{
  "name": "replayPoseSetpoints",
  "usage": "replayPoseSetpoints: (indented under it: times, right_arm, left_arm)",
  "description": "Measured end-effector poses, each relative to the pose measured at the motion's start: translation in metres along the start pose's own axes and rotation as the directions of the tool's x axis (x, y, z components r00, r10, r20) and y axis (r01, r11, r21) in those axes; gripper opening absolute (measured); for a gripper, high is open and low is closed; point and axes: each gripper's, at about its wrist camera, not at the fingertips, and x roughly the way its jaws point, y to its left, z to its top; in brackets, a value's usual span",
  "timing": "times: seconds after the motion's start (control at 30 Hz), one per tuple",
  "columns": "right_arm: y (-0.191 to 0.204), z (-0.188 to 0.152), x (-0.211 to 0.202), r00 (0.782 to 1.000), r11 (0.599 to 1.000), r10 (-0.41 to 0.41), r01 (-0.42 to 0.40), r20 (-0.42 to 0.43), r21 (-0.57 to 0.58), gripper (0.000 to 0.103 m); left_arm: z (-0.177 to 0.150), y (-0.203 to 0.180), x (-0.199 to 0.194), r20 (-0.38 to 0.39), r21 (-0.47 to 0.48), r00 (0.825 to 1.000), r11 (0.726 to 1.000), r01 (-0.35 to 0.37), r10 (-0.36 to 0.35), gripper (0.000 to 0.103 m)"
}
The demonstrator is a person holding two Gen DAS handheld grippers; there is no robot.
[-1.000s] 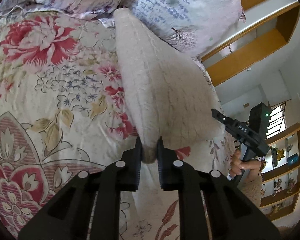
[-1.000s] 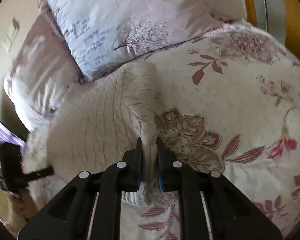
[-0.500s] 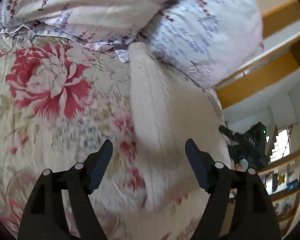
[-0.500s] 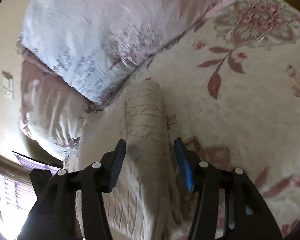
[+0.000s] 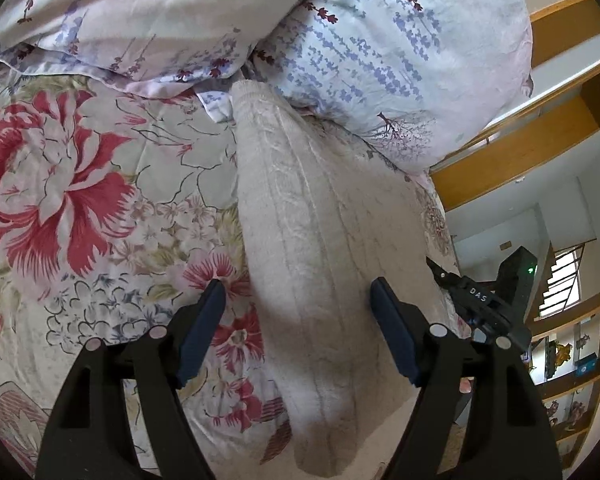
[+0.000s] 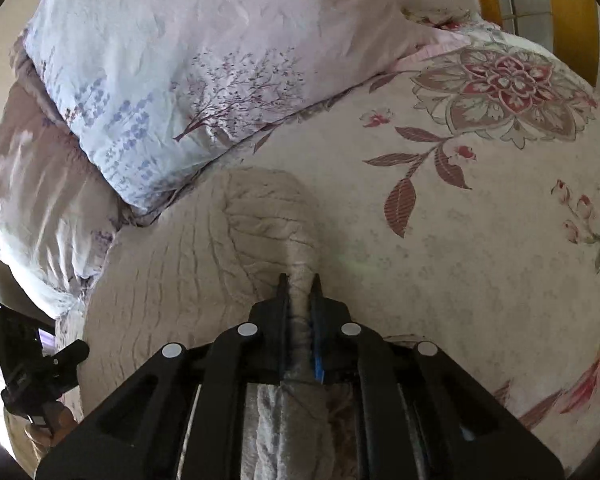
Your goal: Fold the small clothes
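Observation:
A beige knitted garment [image 5: 312, 208] lies folded lengthwise on the floral bedspread [image 5: 80, 200], its far end against the pillows. My left gripper [image 5: 296, 284] hovers open over the garment's near part, with the cloth below and between its fingers but not touching the pads. In the right wrist view the garment [image 6: 204, 248] spreads to the left, and its right edge is bunched into a ridge. My right gripper [image 6: 299, 278] is closing on that ridge, with the pads pressing the cloth. Each gripper shows at the edge of the other's view: the right gripper [image 5: 472, 296] and the left gripper [image 6: 40, 368].
Two lavender-print pillows [image 5: 400, 60] lean at the head of the bed, one [image 6: 160, 60] just beyond the garment. Wooden shelving [image 5: 540, 120] stands past the bed's right edge. Bare bedspread [image 6: 480, 240] stretches to the right of the garment.
My left gripper let go of the garment's fold and opened wide. My right gripper opened for a moment, then shut again on the garment's edge. The garment now lies on the bed.

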Motion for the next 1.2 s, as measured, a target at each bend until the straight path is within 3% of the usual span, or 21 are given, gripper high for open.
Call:
replayPoseSetpoints:
  times: [0.1,0.2,0.23,0.37,0.43,0.5,0.57,0.67,0.73,0.83,1.2]
  right_arm:
    - [0.008,0.003,-0.024,0.998,0.999,-0.024,0.026,0.061,-0.022,0.022]
    - [0.017,-0.001,-0.052,0.988,0.998,0.012,-0.004,0.154,-0.058,0.037]
    - [0.024,-0.003,-0.059,0.985,0.996,0.036,-0.023,0.167,-0.084,0.037]
    - [0.045,-0.012,-0.054,0.989,0.983,0.079,-0.057,0.123,-0.173,0.048]
    - [0.047,-0.019,-0.040,0.996,0.981,0.042,-0.026,0.076,-0.193,0.052]
    - [0.042,-0.031,-0.005,0.998,0.977,-0.058,0.050,-0.034,-0.205,0.055]
    - [0.038,-0.034,-0.006,0.999,0.980,-0.031,0.029,-0.008,-0.197,0.055]
    - [0.029,-0.022,-0.022,0.999,0.992,0.037,-0.038,-0.008,-0.118,0.056]
    - [0.019,-0.012,-0.034,0.994,0.993,0.108,-0.107,0.012,-0.045,0.070]
    - [0.000,0.001,-0.037,0.984,0.982,0.175,-0.176,0.010,0.071,0.072]
    - [-0.023,0.007,0.007,0.954,0.945,0.273,-0.243,-0.121,0.217,0.072]
  left_arm:
    - [-0.001,0.001,-0.005,0.008,-0.001,1.000,1.000,0.009,-0.009,0.075]
    - [-0.003,-0.001,-0.010,0.015,0.007,1.000,1.000,0.010,-0.010,0.075]
    - [-0.003,-0.001,-0.011,0.010,0.005,1.000,1.000,0.009,-0.009,0.075]
    - [-0.005,-0.006,-0.004,-0.006,0.006,1.000,1.000,0.010,-0.010,0.075]
    - [-0.005,-0.006,0.000,-0.012,0.000,1.000,1.000,0.010,-0.010,0.075]
    - [-0.005,-0.005,0.002,-0.018,-0.008,1.000,1.000,0.019,-0.019,0.075]
    - [-0.005,-0.005,0.002,-0.019,-0.009,1.000,1.000,0.019,-0.019,0.075]
    - [-0.003,-0.006,0.002,-0.017,-0.002,1.000,1.000,0.019,-0.020,0.075]
    - [-0.003,-0.006,0.002,-0.014,-0.006,0.999,1.000,0.030,-0.030,0.075]
    - [-0.002,-0.003,0.003,-0.013,-0.016,0.999,0.999,0.045,-0.045,0.075]
    - [0.006,0.004,0.014,-0.016,-0.064,0.995,0.993,0.098,-0.099,0.073]
